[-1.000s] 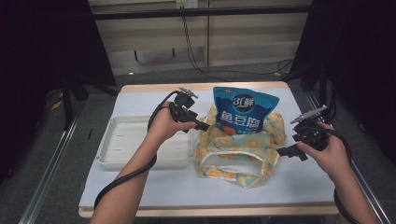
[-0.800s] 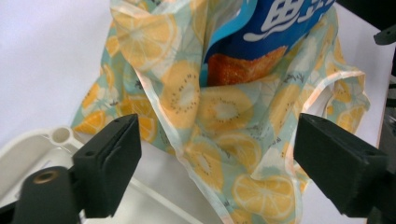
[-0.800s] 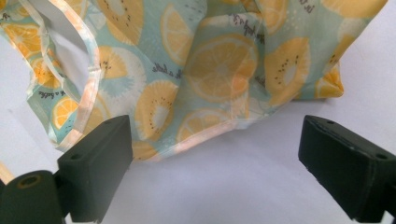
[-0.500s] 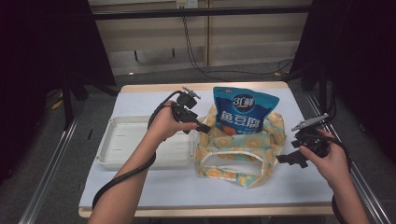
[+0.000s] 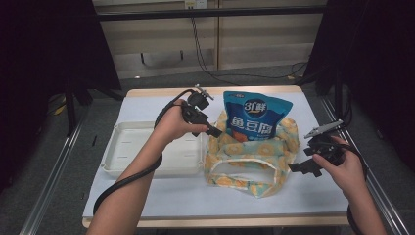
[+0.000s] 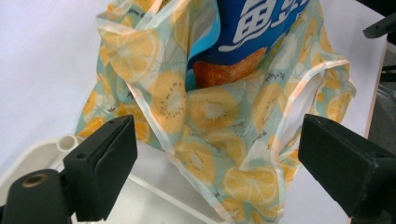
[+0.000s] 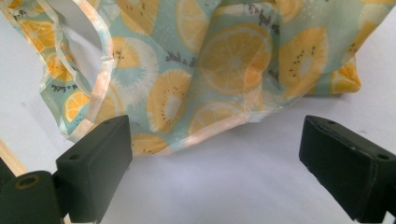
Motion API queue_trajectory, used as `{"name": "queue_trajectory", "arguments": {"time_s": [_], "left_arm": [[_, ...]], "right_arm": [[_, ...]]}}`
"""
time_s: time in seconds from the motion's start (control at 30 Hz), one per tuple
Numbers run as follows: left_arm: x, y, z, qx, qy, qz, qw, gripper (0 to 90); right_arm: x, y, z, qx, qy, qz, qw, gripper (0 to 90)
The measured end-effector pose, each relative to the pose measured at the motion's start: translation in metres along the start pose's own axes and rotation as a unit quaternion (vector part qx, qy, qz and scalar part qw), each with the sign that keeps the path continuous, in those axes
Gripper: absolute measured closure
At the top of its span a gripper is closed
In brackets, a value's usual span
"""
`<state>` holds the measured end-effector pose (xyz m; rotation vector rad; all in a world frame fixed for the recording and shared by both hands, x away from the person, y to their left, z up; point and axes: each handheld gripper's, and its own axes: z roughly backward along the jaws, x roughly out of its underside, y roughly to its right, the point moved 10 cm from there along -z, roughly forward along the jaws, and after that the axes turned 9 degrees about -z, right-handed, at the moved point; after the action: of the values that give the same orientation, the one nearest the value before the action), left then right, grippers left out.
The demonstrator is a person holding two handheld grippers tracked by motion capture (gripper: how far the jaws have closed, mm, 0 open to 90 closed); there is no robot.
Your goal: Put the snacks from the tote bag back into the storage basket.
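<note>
step: bagging the snack pouch | where: half inside the fruit-print bag mid-table, beside the white tray | left gripper just spread, empty | right gripper spread, empty | we pinch one rim layer, lift gently

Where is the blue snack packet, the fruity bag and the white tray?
snack packet [image 5: 255, 113], high view, on its blue front.
bag [image 5: 244, 166], high view, on its orange-print cloth.
tray [image 5: 117, 161], high view, on its bare floor.

Overhead light falls bright and even on the white table while the surroundings stay dark; close views look soft, slightly blurred.
</note>
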<state>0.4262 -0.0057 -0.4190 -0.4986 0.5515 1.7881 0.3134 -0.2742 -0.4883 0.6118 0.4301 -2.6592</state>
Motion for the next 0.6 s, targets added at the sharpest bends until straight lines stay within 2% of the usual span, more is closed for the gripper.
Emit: {"name": "queue_trajectory", "arguments": {"time_s": [0.03, 0.13, 0.3, 0.33, 0.5, 0.6], "left_arm": [[-0.003, 0.0, 0.001, 0.002, 0.003, -0.002, 1.0, 11.9], [-0.009, 0.0, 0.004, 0.0, -0.006, -0.017, 0.9998, 12.2], [-0.022, -0.002, 0.008, -0.003, 0.008, -0.018, 0.9998, 12.4], [-0.024, -0.003, 0.01, -0.004, 0.003, -0.019, 0.9998, 12.4], [-0.036, -0.007, 0.014, -0.006, 0.012, -0.027, 0.9995, 12.6], [-0.041, -0.008, 0.017, -0.004, 0.007, -0.035, 0.9994, 12.7]], "right_arm": [[0.0, 0.0, 0.0, 0.001, 0.0, -0.001, 1.0, 9.3], [-0.001, 0.0, 0.0, 0.0, 0.003, -0.002, 1.0, 9.3], [-0.001, 0.001, 0.002, -0.004, 0.005, 0.001, 1.0, 9.3], [0.0, 0.002, 0.002, -0.003, 0.006, 0.001, 1.0, 9.3], [0.001, 0.003, 0.002, -0.002, 0.005, -0.002, 1.0, 9.3], [0.001, 0.002, 0.002, -0.004, 0.005, -0.001, 1.0, 9.3]]}}
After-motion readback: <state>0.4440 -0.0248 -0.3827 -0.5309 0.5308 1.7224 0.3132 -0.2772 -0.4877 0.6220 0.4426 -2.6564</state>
